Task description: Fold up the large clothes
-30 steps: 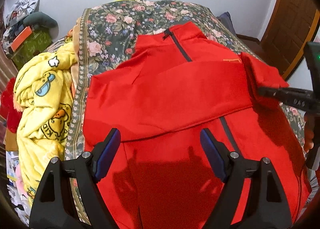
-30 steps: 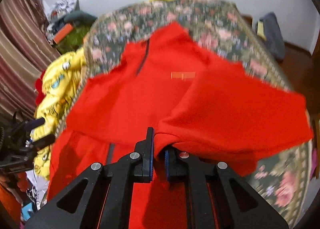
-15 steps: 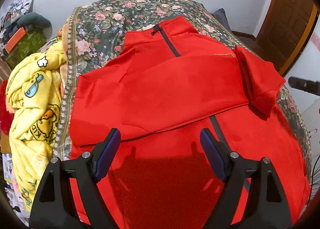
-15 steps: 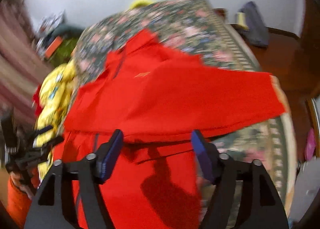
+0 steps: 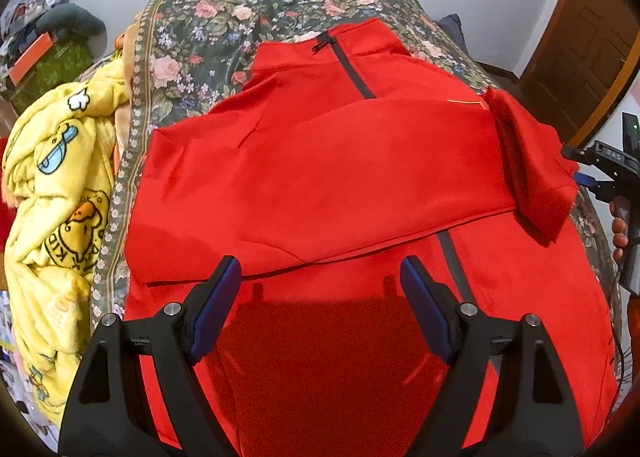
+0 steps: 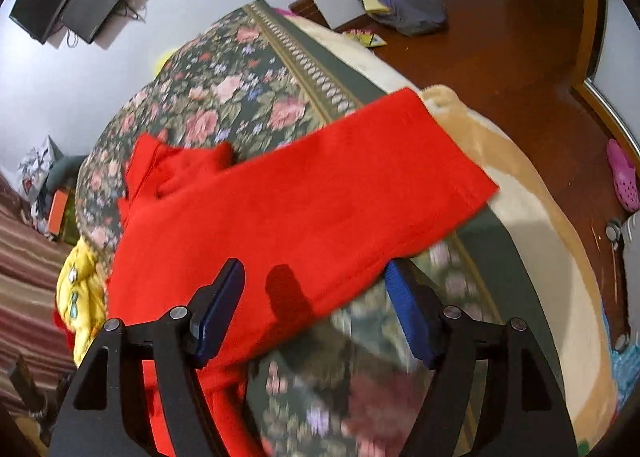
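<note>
My left tongs stand wide apart with nothing between the blue pads, poised over the lower front of the red jacket. My right tongs are apart too, the jaws closing a little at this moment; the edge of the jacket's right sleeve shows in the gap between the pads, but neither pad presses on it. In the left view the right tongs sit at the jacket's right edge, just past the sleeve end. The jacket lies face up on the floral bedspread, collar at the far end with its dark zipper running down toward me. One sleeve is folded across the jacket's chest; the other sleeve stretches out from the jacket toward the bedspread's border. A yellow duck blanket is bunched left of the jacket, beyond the bedspread's edge. A pink clog lies on the wooden floor, well apart from the jacket.
</note>
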`<state>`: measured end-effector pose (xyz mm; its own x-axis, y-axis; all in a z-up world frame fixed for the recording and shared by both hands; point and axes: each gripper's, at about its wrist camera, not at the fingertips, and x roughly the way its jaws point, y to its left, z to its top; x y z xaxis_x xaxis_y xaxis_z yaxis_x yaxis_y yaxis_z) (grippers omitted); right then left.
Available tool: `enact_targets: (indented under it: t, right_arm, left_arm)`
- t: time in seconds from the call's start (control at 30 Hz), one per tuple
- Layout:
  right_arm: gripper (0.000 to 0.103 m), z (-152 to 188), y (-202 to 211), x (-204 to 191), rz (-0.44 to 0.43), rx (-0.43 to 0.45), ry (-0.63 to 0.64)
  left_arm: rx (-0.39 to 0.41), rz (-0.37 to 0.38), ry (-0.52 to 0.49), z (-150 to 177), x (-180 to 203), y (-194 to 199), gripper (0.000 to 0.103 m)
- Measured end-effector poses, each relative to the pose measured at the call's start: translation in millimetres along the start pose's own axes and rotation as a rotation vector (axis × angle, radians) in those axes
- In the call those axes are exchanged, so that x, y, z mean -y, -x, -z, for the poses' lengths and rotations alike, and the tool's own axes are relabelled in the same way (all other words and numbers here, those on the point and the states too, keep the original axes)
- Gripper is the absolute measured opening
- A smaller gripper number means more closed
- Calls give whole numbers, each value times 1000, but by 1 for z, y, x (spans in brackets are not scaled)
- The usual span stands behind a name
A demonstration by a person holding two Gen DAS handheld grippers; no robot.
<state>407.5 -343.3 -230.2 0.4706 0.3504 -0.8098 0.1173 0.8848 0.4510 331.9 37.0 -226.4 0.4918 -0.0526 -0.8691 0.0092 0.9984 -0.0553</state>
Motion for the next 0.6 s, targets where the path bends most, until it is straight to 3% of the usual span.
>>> enact_targets:
  t: [0.1,0.17,0.2,0.37,0.6]
  right_arm:
    - [39,-6,-6,-7,114,30,55]
    - [12,-12,-5,-6,139,30,69]
    - [7,-14,-3,-6,134,24,68]
    - [4,-17,21,-35,100,67,157]
    - [4,-7,71,-141,-43,127,354]
  left_arm:
    - [0,7,16,1,-3,-2,81]
    - [3,5,19,1,-5,-1,81]
    - [5,5,20,1,-6,0,81]
    - [28,2,25,1,-13,8,81]
    - [71,10,45,3,-26,29,81]
